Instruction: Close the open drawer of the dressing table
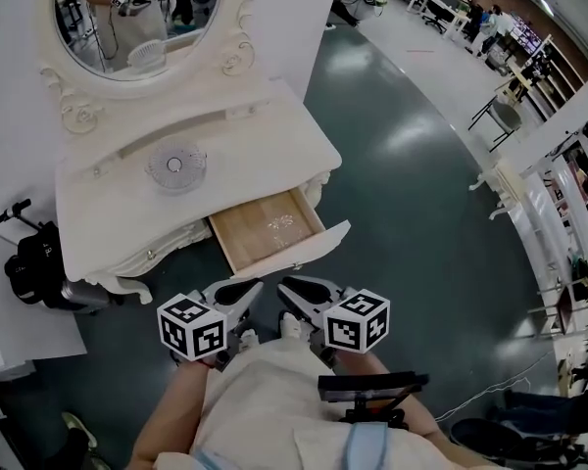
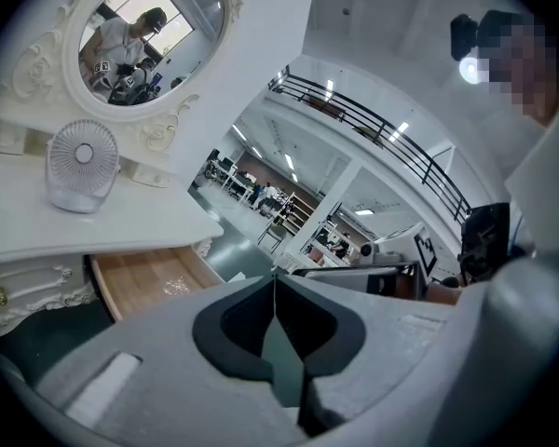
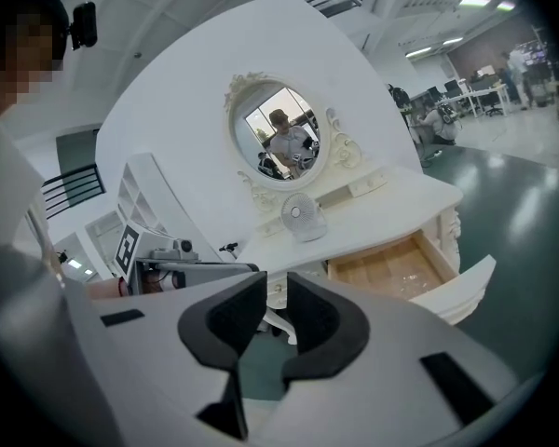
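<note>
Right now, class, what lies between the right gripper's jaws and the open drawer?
Only bare dark floor, as the head view shows; nothing stands between the right gripper and the drawer.

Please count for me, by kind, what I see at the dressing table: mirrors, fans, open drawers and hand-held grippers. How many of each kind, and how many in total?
mirror: 1
small fan: 1
open drawer: 1
grippers: 2 (left gripper, right gripper)
Total: 5
</note>
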`<state>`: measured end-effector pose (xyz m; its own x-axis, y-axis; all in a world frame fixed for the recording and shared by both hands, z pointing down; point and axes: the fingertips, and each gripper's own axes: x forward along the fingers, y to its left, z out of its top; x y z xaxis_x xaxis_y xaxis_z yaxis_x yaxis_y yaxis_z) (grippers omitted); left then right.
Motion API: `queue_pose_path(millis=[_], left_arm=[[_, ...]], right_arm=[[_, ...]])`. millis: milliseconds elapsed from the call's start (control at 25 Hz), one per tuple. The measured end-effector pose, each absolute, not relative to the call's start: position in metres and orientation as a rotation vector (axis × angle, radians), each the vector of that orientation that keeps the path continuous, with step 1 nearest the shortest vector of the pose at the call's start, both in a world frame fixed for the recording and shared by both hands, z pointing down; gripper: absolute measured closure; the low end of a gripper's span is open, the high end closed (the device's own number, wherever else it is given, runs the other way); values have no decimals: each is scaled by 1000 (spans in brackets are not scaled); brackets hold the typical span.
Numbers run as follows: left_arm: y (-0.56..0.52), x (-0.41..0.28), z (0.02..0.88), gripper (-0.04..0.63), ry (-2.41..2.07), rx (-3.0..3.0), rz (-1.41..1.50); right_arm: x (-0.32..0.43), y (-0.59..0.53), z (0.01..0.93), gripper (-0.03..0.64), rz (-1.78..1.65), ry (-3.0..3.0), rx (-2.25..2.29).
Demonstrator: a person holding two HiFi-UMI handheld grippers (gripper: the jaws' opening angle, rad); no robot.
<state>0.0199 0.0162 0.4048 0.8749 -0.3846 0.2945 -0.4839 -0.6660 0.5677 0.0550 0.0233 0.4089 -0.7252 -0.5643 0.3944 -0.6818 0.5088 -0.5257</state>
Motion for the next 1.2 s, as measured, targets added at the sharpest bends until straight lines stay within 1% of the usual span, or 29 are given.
queue_pose_path(millis=[240, 440, 640, 760, 960, 1200], left_arm=[[15, 17, 411, 584, -657, 2360, 188], [12, 8, 426, 584, -686, 2335, 203], [11, 12, 443, 584, -661, 2316, 254], [12, 17, 453, 584, -641, 2302, 270], [18, 21, 476, 584, -606, 2271, 321], [18, 18, 500, 584, -619, 2227, 354]], right_arm=[[56, 19, 417, 539, 993, -2557, 1033], [57, 11, 434, 505, 974, -2514, 1007], [54, 11, 457, 491, 959, -2467, 952], [55, 13, 476, 468, 967, -2428, 929], [61, 15, 507, 466, 996, -2357, 958], [75, 10, 542, 448, 1039, -2276, 1013]])
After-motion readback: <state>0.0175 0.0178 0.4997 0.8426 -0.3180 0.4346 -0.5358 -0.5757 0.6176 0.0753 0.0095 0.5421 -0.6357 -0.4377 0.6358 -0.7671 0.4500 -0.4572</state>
